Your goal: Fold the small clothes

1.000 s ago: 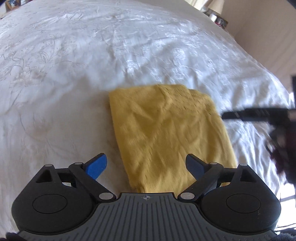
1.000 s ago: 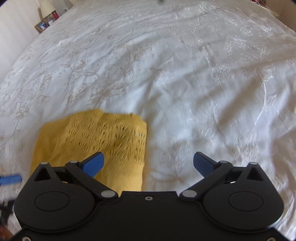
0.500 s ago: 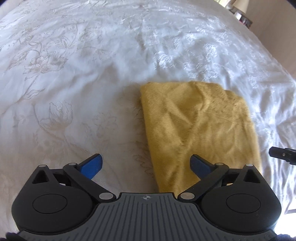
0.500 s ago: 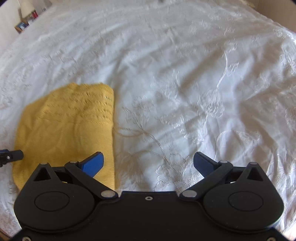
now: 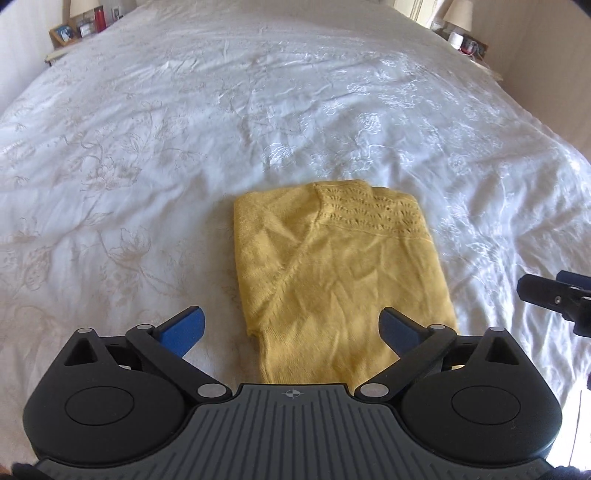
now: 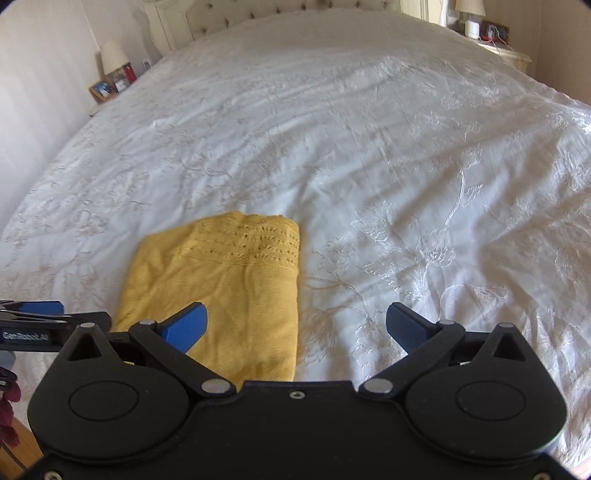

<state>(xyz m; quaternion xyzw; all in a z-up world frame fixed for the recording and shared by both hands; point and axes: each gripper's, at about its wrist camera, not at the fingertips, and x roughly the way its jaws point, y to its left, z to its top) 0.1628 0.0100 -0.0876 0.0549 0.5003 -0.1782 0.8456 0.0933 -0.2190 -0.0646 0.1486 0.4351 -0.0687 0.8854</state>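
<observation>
A yellow knitted garment (image 5: 340, 273) lies folded into a rectangle on the white bedspread (image 5: 184, 129), its openwork band at the far edge. My left gripper (image 5: 291, 326) hangs above its near end, open, nothing between the blue pads. In the right wrist view the same garment (image 6: 221, 291) lies at lower left. My right gripper (image 6: 297, 326) is open over the garment's right edge and bare bedspread (image 6: 406, 166), holding nothing. The right gripper's tip (image 5: 554, 291) shows at the left view's right edge; the left gripper's finger (image 6: 40, 310) shows at the right view's left edge.
The embroidered bedspread stretches far beyond the garment. A bedside table with a lamp and photo frames (image 6: 110, 81) stands at the far left, another with a lamp (image 6: 487, 29) at the far right. A tufted headboard (image 6: 280, 14) closes the far end. Wooden floor (image 6: 14, 454) shows lower left.
Both grippers have risen and pulled back from the garment, so more of the bed and room shows. The folded garment stays flat where it was.
</observation>
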